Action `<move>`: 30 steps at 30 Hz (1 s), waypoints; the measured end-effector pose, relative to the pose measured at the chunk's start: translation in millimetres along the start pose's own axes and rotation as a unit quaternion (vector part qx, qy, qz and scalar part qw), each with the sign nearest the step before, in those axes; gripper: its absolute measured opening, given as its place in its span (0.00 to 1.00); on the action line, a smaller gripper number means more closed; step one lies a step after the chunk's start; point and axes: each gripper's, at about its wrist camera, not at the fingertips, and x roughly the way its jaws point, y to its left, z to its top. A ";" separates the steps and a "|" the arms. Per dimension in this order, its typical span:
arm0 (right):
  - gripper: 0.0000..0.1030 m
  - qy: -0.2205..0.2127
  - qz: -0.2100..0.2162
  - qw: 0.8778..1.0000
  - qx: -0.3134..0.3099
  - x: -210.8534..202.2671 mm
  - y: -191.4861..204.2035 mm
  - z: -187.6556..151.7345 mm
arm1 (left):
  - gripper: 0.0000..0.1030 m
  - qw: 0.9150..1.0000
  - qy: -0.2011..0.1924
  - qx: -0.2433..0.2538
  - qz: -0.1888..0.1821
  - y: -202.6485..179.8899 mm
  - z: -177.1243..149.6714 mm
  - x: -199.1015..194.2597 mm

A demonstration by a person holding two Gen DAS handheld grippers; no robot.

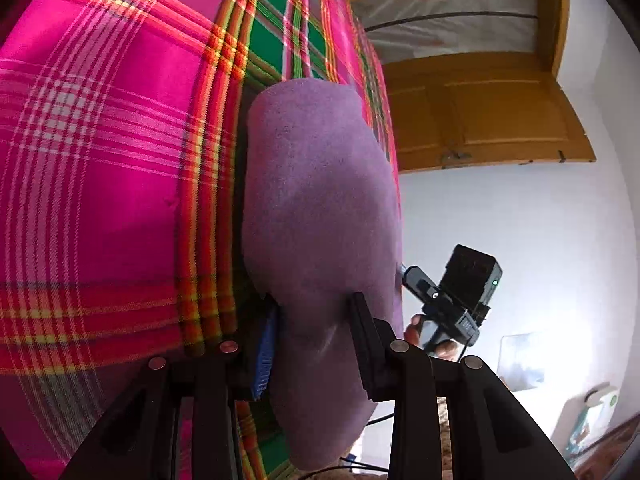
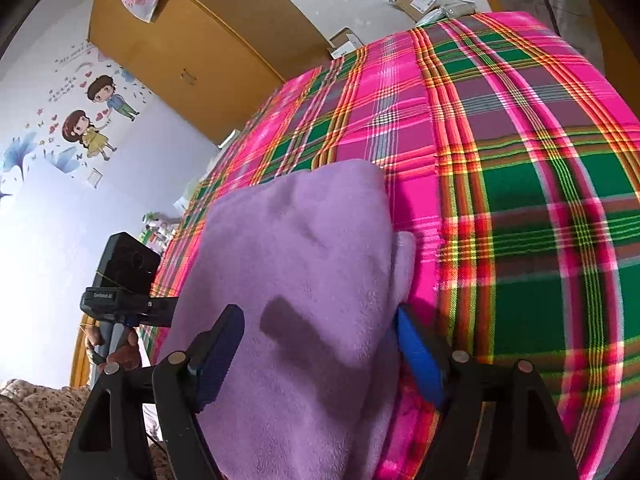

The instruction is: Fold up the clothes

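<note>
Left gripper, bottom centre of frame: fingers clamped on purple fleece garment, held above plaid bedsheet. Right gripper, bottom centre: fingers clamped on same fleece. Each view shows opposite gripper mid-frame at fleece edge, hand around its handle. Farther: wooden door, wall sticker.

- My left gripper is closed on the purple cloth; its two fingers press the fabric from both sides.
- My right gripper also clamps the cloth, with fabric bunched between its blue pads.
- Each wrist view shows the other gripper near, with a hand around its handle.
</note>
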 end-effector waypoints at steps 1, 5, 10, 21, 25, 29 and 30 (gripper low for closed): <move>0.76 -0.004 0.003 1.000 0.006 -0.4 -1.1 -0.4 | 0.34 1.000 -0.002 -0.003 -0.001 1.8 -1.4 -0.6; 0.75 -0.010 0.004 1.000 0.010 -1.0 -0.4 -1.8 | 0.34 1.000 -0.015 -0.011 -0.014 4.3 -5.3 -1.7; 0.75 -0.020 0.012 1.000 0.010 -0.5 -2.0 -3.2 | 0.34 0.996 -0.034 -0.037 -0.070 11.6 -10.7 -7.1; 0.75 -0.029 0.009 1.000 0.008 -3.1 0.0 -5.7 | 0.34 0.997 -0.032 -0.057 -0.044 0.3 -0.7 2.9; 0.65 -0.024 -0.033 0.999 -0.015 -3.4 7.1 -7.1 | 0.34 0.997 -0.040 -0.055 -0.035 -5.8 -1.0 11.2; 0.46 -0.025 -0.063 0.997 -0.024 -5.4 7.0 -9.6 | 0.33 0.997 -0.046 -0.056 -0.029 -9.0 -1.1 13.9; 0.43 -0.026 -0.063 0.997 -0.022 -5.6 6.7 -10.1 | 0.32 0.997 -0.048 -0.053 -0.023 -9.9 -1.5 14.0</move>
